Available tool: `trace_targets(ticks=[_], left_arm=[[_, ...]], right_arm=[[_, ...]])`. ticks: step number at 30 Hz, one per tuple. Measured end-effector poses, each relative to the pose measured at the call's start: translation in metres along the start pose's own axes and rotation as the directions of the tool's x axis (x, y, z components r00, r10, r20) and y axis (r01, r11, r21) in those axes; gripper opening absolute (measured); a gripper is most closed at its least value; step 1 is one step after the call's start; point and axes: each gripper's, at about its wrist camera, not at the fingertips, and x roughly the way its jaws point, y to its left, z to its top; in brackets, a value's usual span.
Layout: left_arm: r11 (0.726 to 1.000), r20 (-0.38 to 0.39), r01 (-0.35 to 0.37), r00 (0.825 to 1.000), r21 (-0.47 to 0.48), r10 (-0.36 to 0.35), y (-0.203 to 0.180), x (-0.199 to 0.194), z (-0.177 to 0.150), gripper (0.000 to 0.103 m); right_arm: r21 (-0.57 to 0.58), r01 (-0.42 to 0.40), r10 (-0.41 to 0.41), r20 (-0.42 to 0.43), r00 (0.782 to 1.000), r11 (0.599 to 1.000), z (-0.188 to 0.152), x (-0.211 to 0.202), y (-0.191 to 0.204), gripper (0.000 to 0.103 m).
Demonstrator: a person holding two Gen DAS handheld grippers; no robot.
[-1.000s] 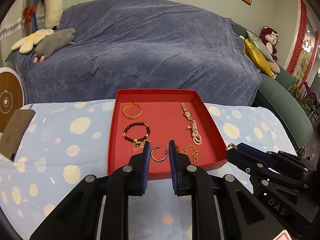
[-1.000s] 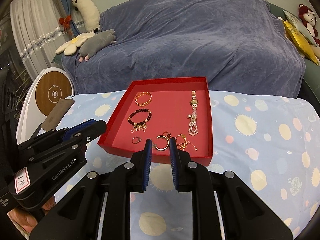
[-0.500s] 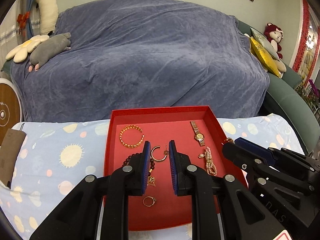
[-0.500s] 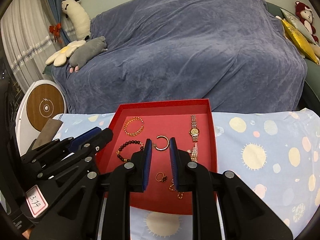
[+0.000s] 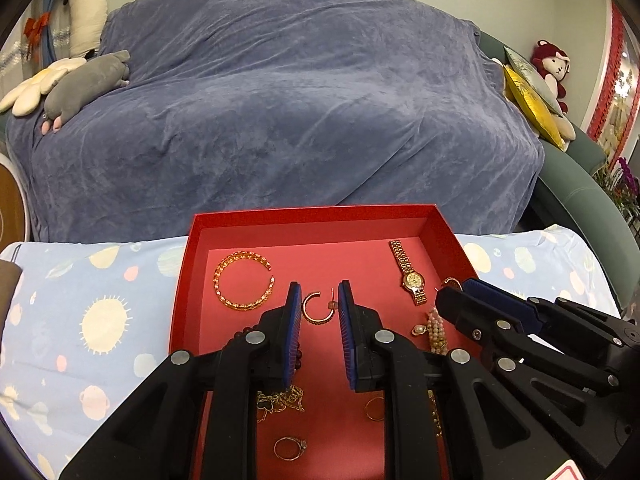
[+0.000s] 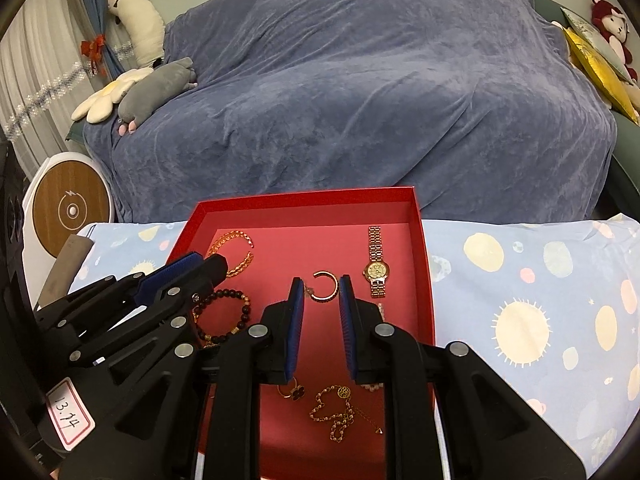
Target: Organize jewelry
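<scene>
A red tray [image 5: 312, 216] [image 6: 308, 200] on the patterned cloth holds jewelry: a gold chain bangle [image 5: 243, 282] [image 6: 236, 252], a gold hoop earring [image 5: 318, 307] [image 6: 325, 286], a gold watch [image 5: 411, 278] [image 6: 376, 270], a dark bead bracelet [image 6: 224, 314], a pearl piece [image 5: 436, 330], rings [image 5: 290, 448] and a gold chain [image 6: 336, 410]. My left gripper [image 5: 319, 300] is open over the tray, the hoop earring just beyond its tips. My right gripper [image 6: 322, 294] is open too, beside it on the right, the same earring in front of it.
A sofa under a blue-grey cover [image 5: 300, 100] stands right behind the table. Plush toys [image 6: 136, 92] lie at its left end, a yellow cushion [image 5: 528, 104] at its right. A round white and wood device [image 6: 68, 212] stands at the left.
Both grippers have moved forward over the tray and lower, so the jewelry looks nearer. Both stay open and empty.
</scene>
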Motion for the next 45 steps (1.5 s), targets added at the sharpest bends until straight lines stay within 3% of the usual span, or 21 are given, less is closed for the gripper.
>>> trace_targets(ticks=[19, 25, 36, 40, 45], left_arm=[[0.999, -0.06, 0.019, 0.998, -0.037, -0.021, 0.015, 0.033, -0.004, 0.018], [0.998, -0.067, 0.012, 0.998, -0.066, -0.016, 0.023, 0.033, -0.002, 0.038], [0.998, -0.047, 0.003, 0.999, -0.057, -0.006, 0.016, 0.002, 0.004, 0.039], [0.997, -0.028, -0.001, 1.0, -0.076, -0.001, 0.012, -0.023, 0.01, 0.039], [0.997, 0.014, 0.0, 1.0, -0.078, 0.001, 0.004, -0.057, 0.015, 0.039]], right_arm=[[0.004, -0.021, 0.022, -0.03, 0.999, 1.0, -0.005, 0.037, -0.004, 0.018], [0.012, -0.022, 0.022, -0.021, 1.0, 1.0, -0.003, 0.036, -0.006, 0.019], [0.001, -0.019, 0.019, 0.023, 1.0, 1.0, 0.011, -0.005, 0.002, 0.02], [0.025, -0.023, 0.022, 0.05, 0.999, 0.999, 0.014, -0.033, 0.005, 0.027], [0.069, -0.05, 0.045, 0.073, 0.996, 0.996, 0.013, -0.061, 0.005, 0.028]])
